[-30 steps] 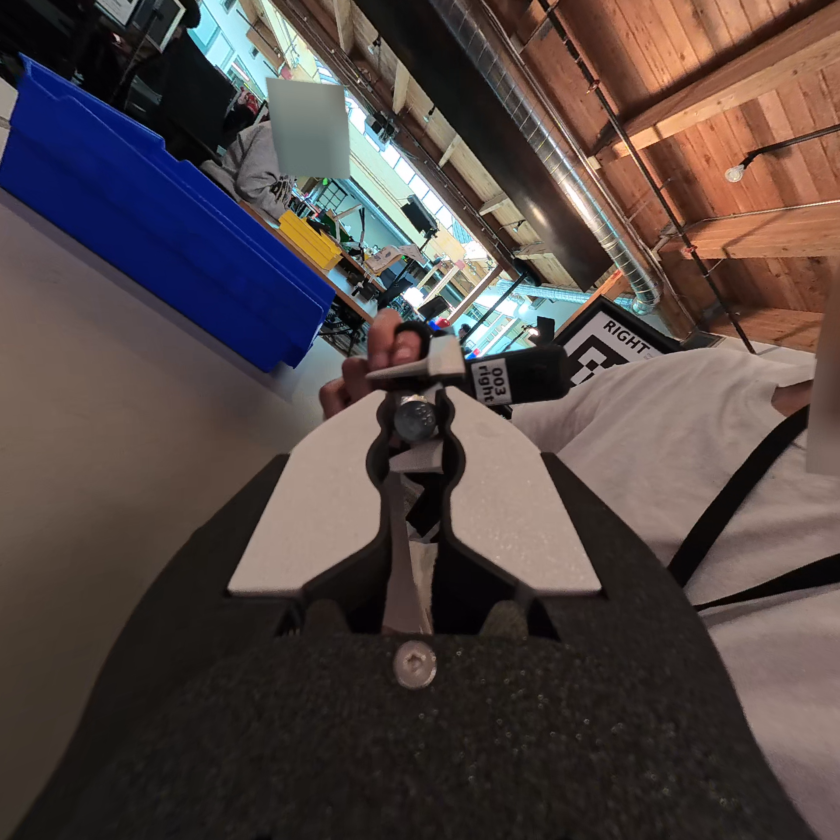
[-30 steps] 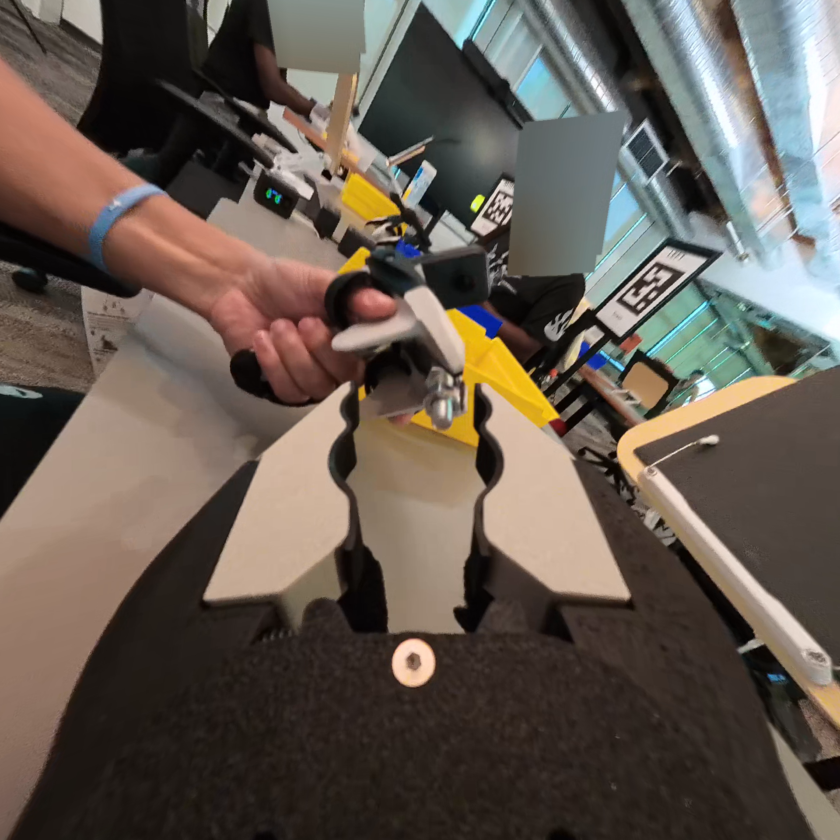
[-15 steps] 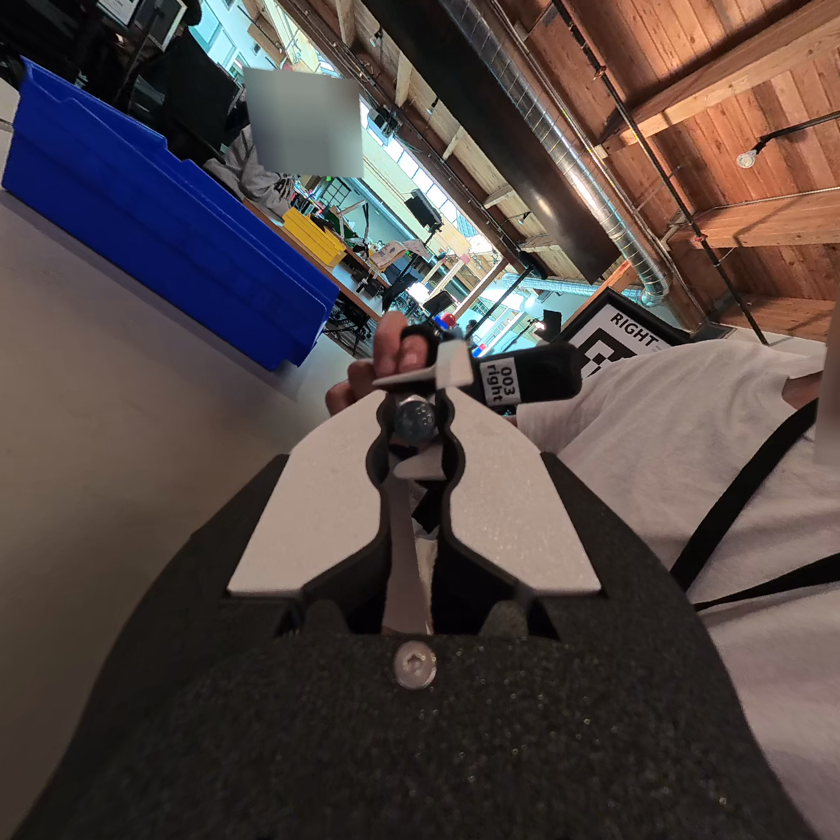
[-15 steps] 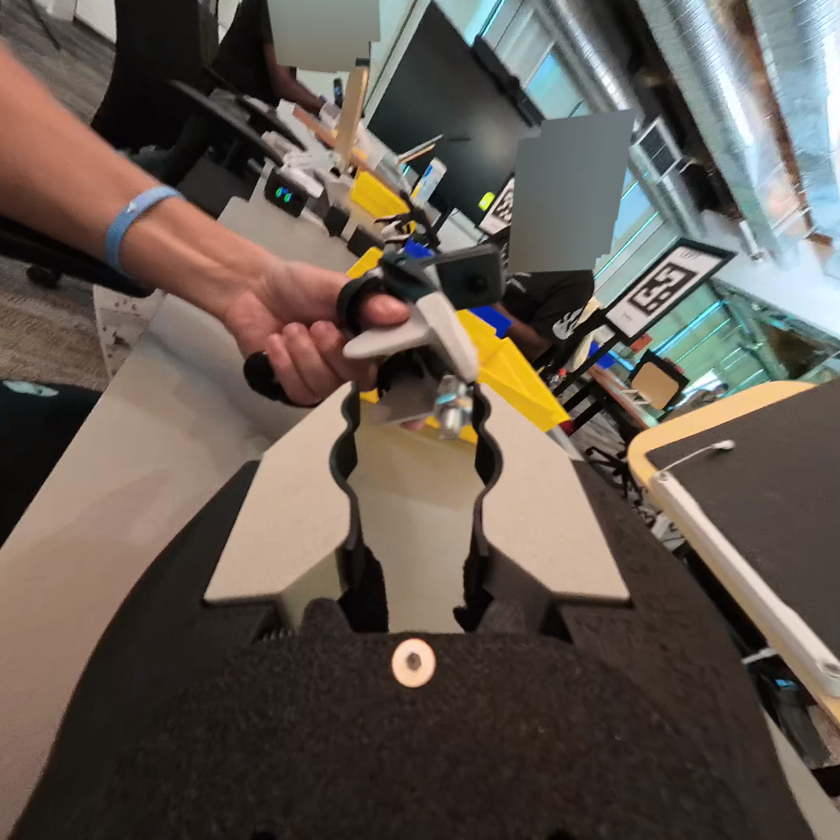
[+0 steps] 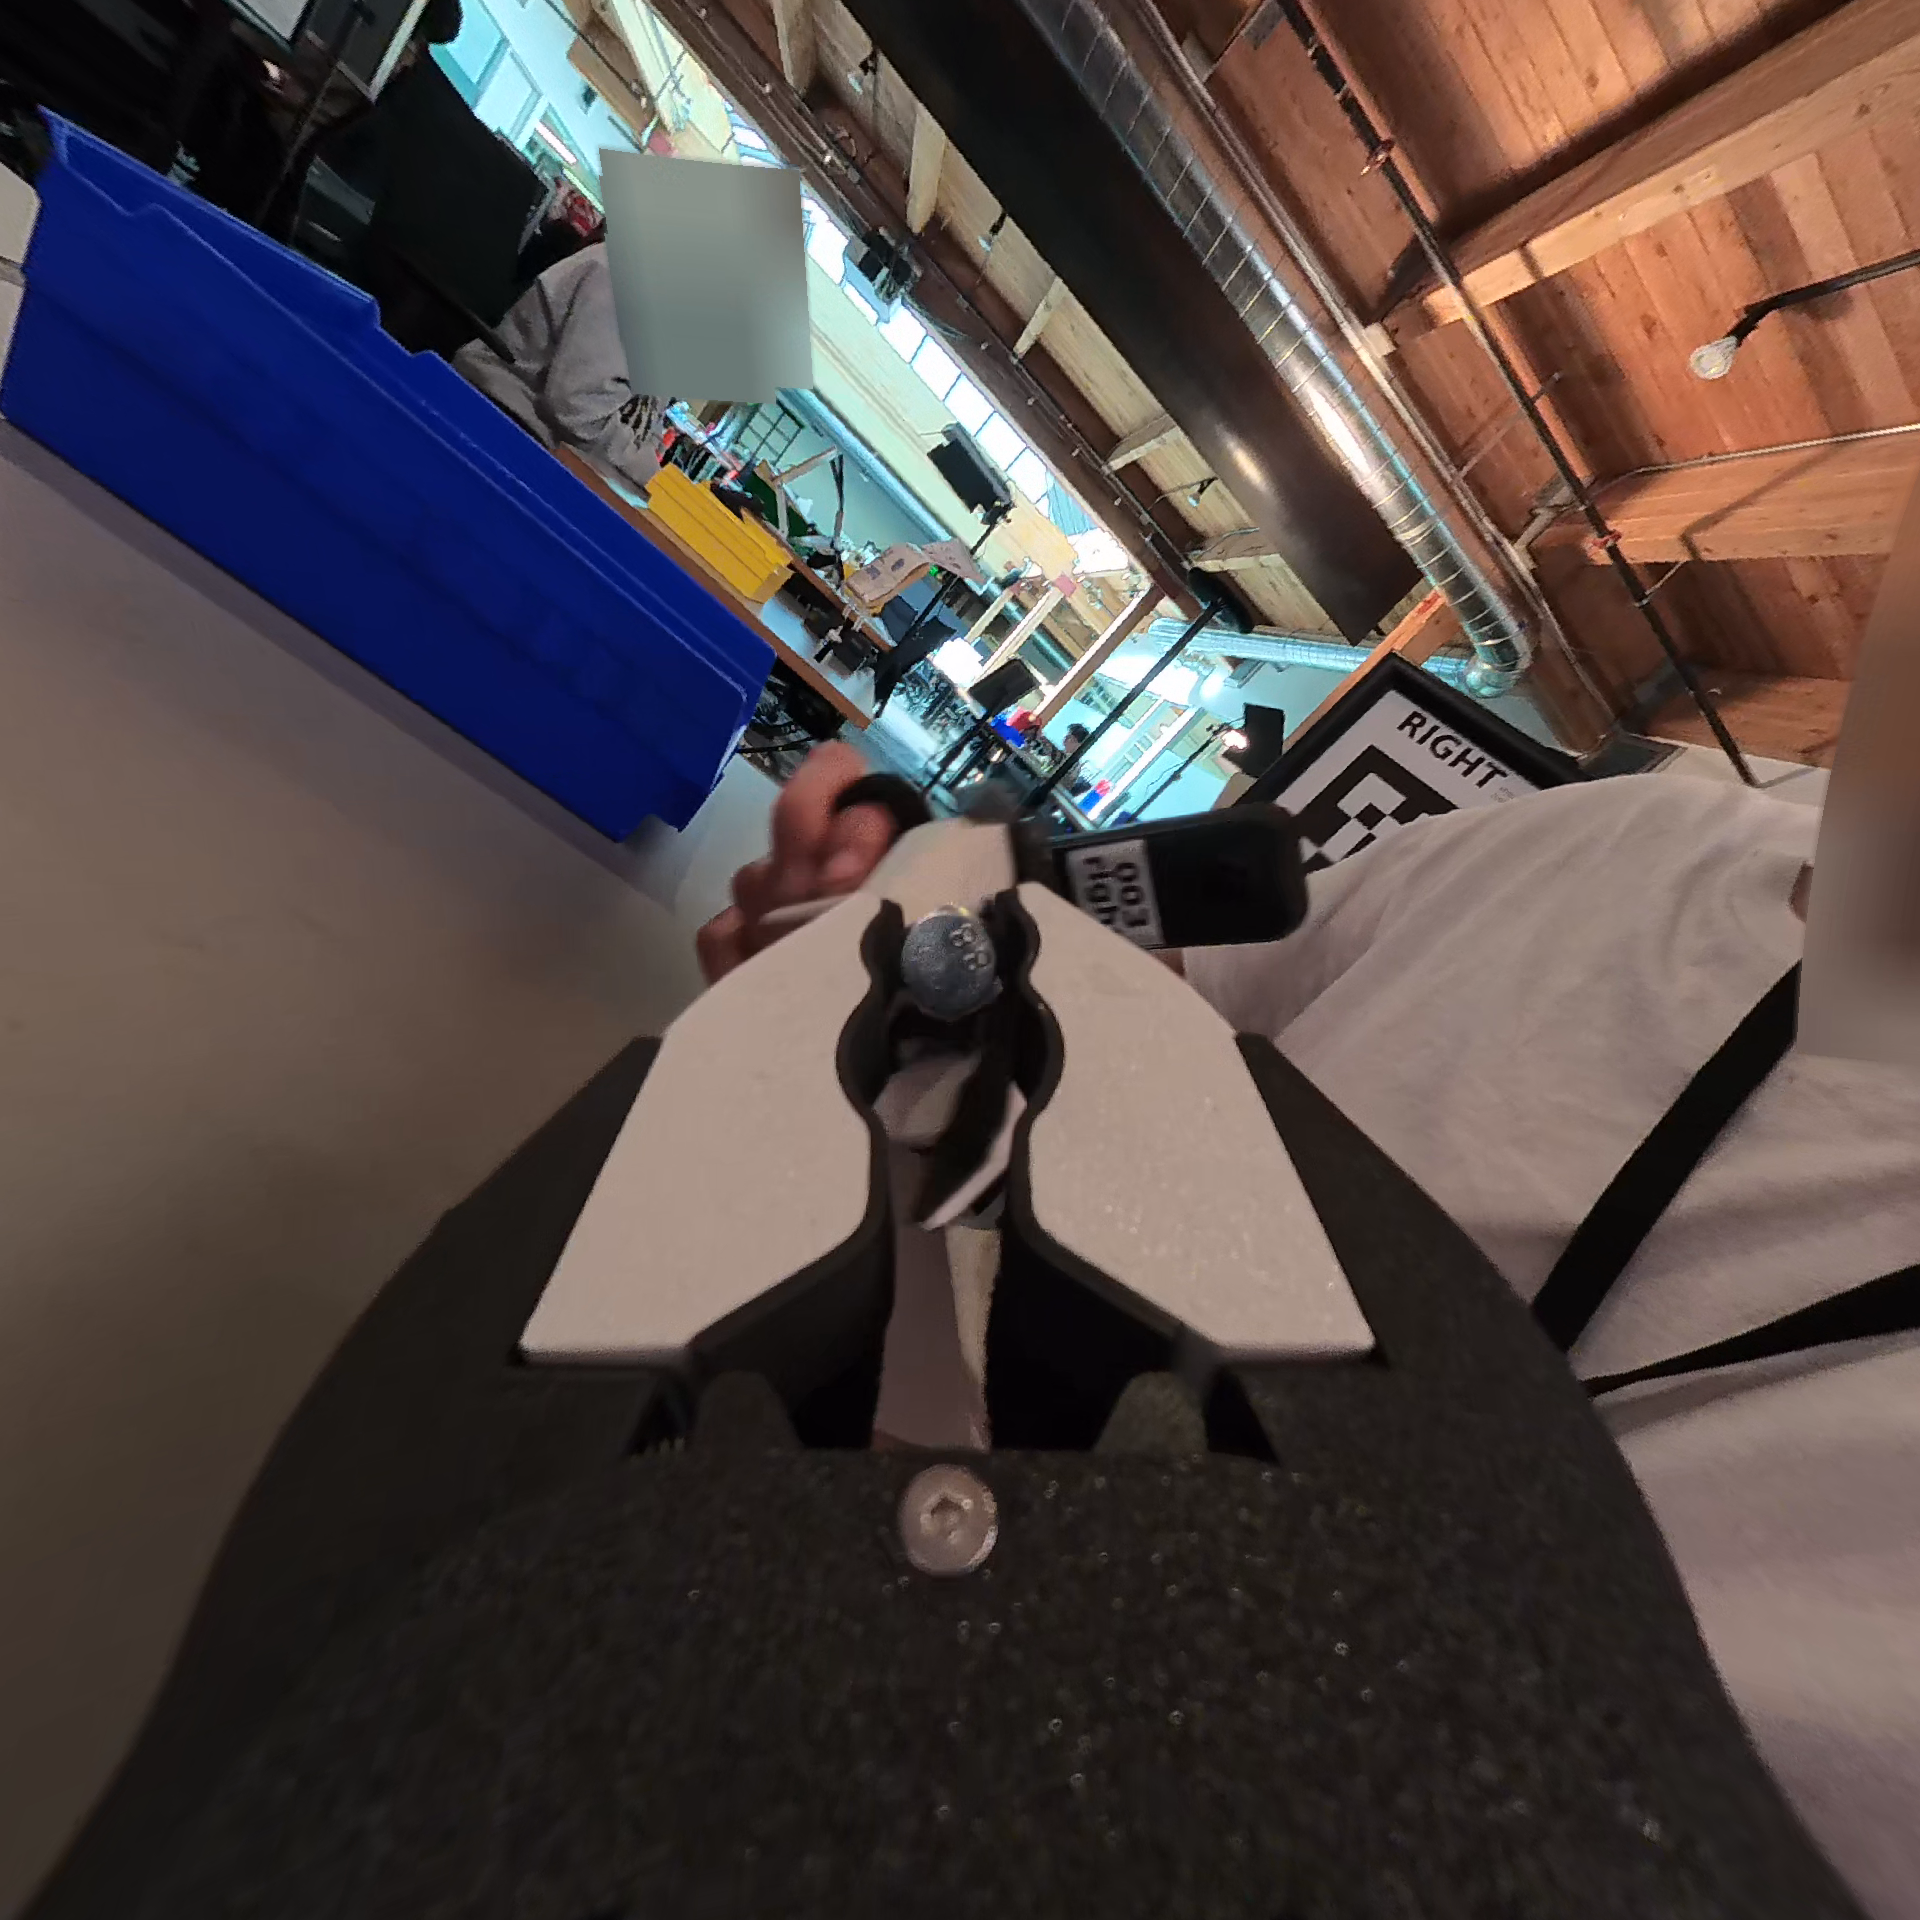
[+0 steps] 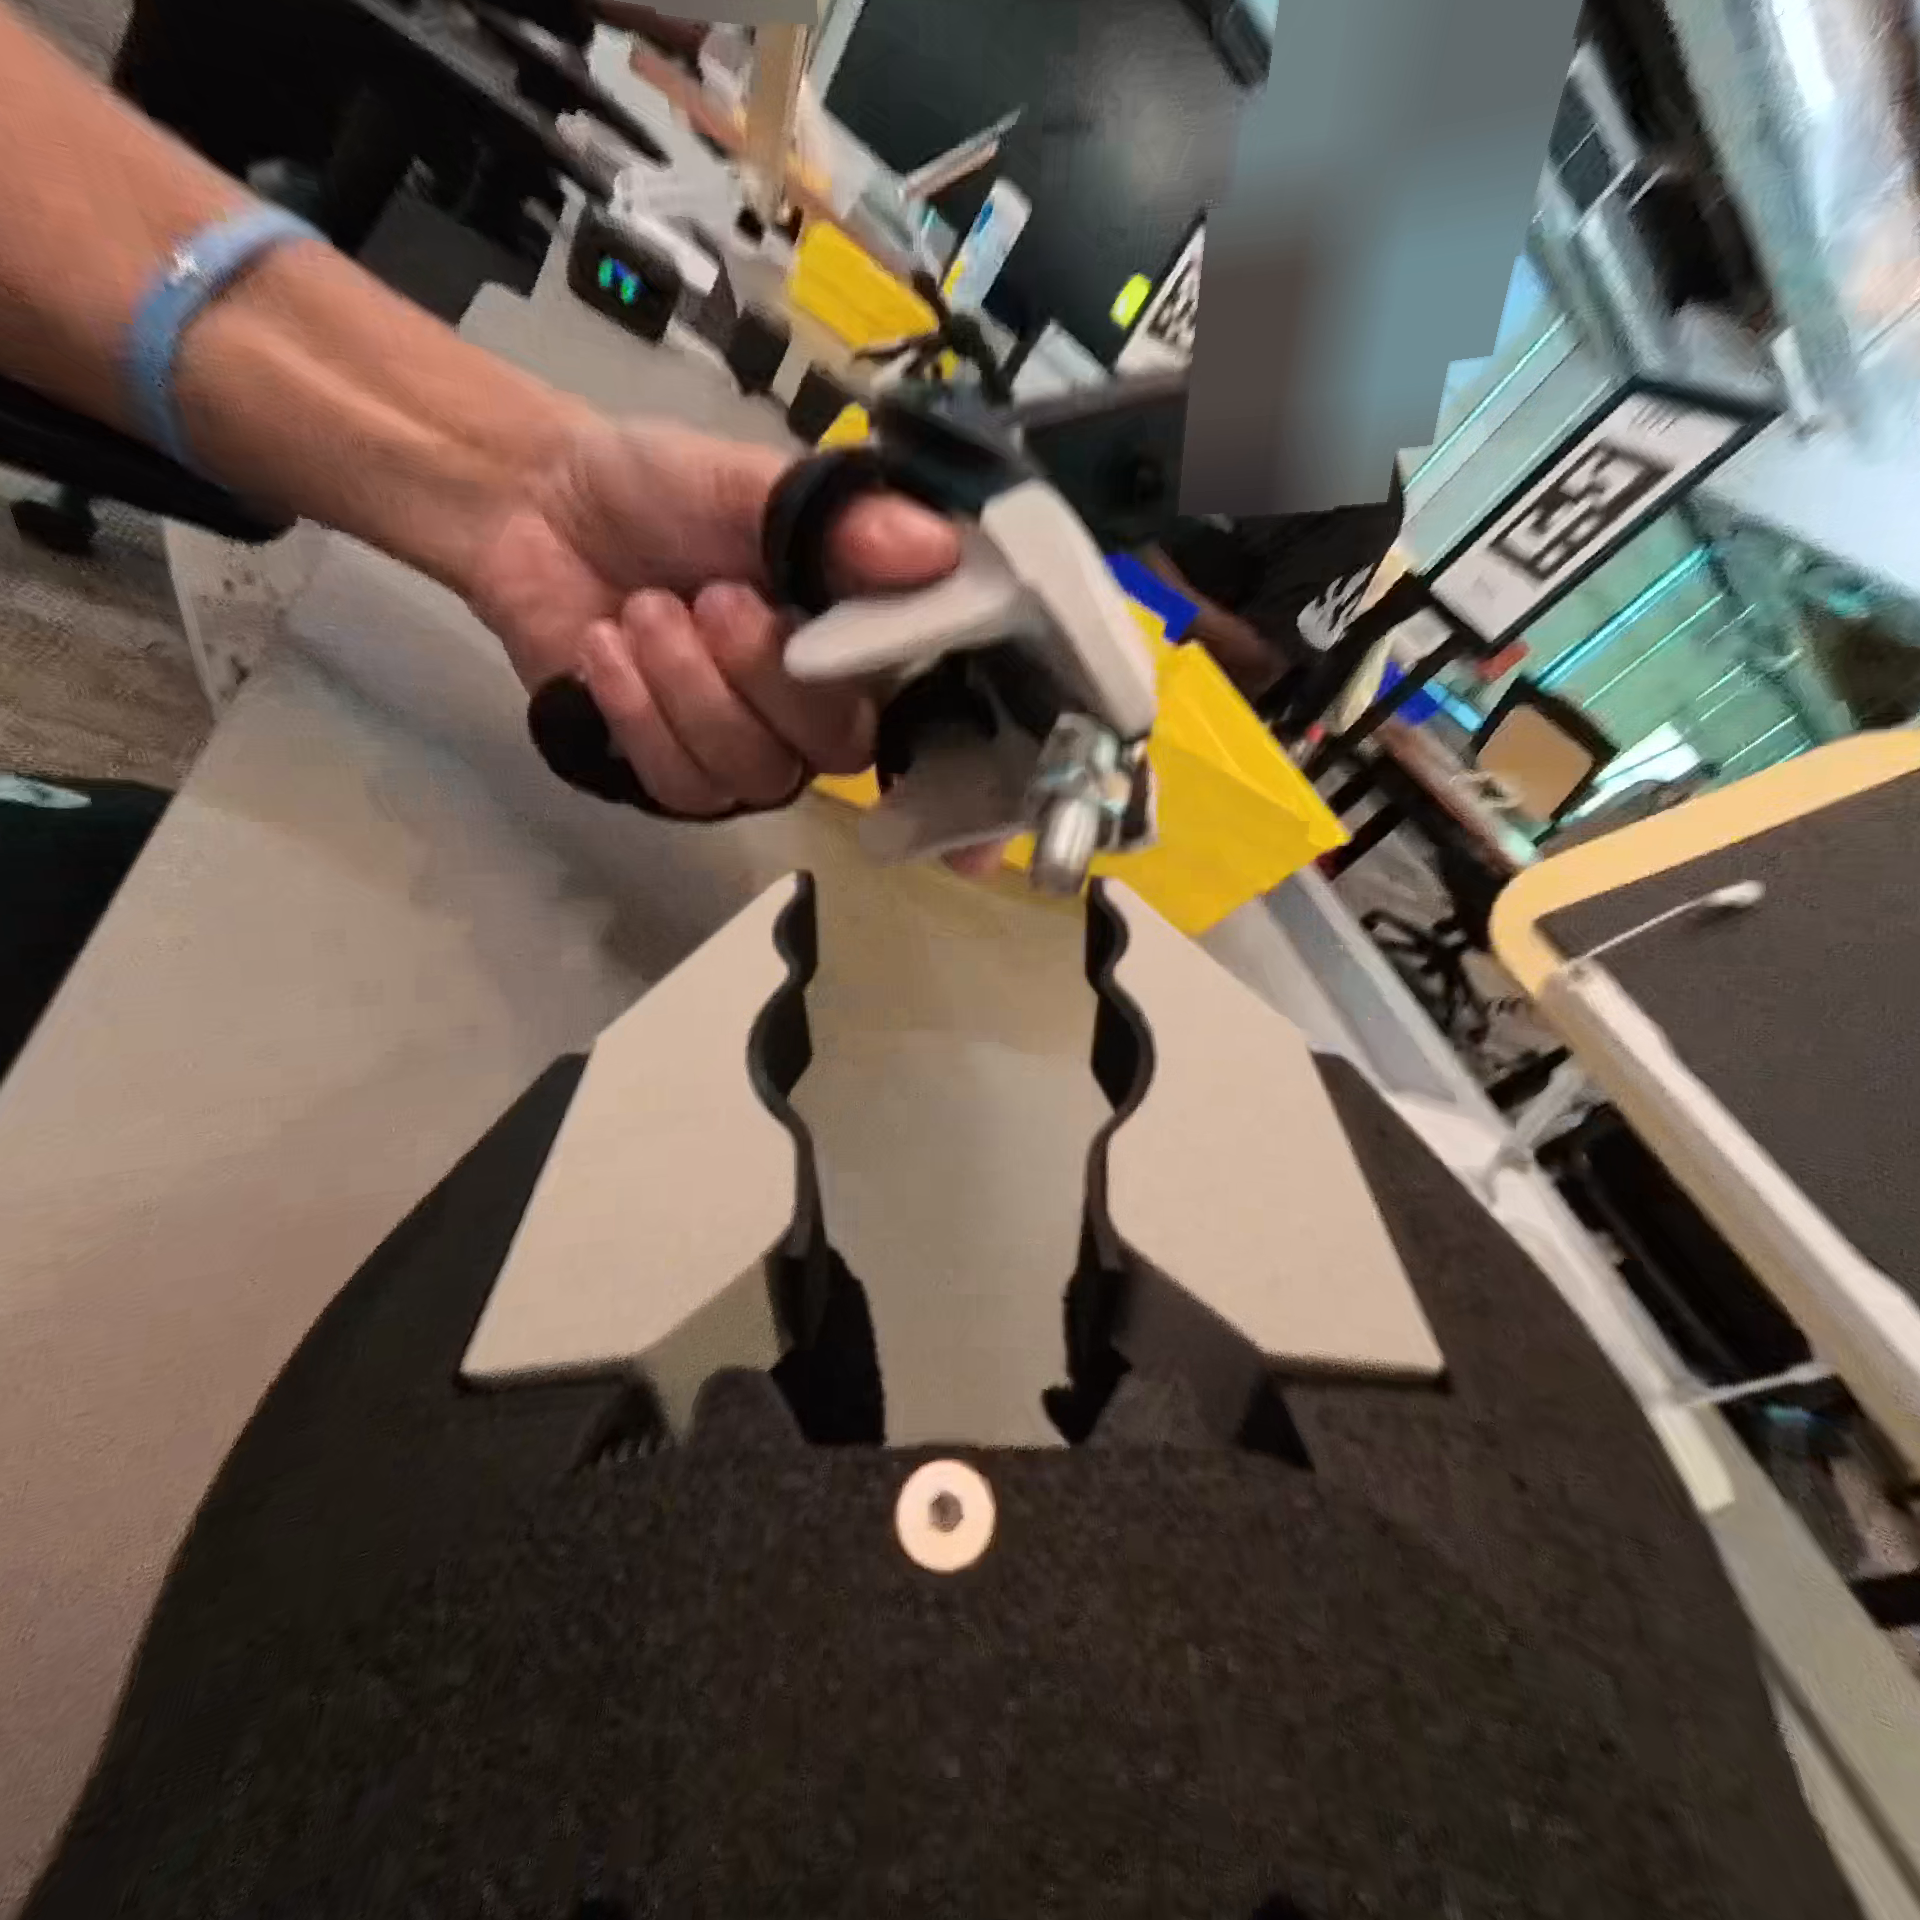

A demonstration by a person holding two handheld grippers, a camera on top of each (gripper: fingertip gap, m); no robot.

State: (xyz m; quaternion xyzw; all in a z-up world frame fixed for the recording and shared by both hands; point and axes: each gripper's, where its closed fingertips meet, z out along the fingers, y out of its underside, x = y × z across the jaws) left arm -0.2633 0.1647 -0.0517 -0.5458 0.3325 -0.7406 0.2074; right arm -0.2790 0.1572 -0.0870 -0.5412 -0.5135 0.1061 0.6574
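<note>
While I watch left wrist view: left gripper (image 5: 948, 971) fingers pinch grey bolt (image 5: 948, 961) near tips, above table (image 5: 208, 935); bin (image 5: 364, 499) behind. Right wrist view: my right gripper (image 6: 945, 914) wide open, bare; bolt (image 6: 1081, 810) just beyond its tips, hand (image 6: 665, 634) gripping left handle.

Blue bin (image 5: 343, 499) and yellow bin (image 6: 1226, 790) bound bare tabletop (image 5: 208, 987).

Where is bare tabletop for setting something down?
Free: the pale table below the blue bin, and the stretch left of the open right gripper. Crowded: by the yellow bin, where the left gripper clamps a bolt.
</note>
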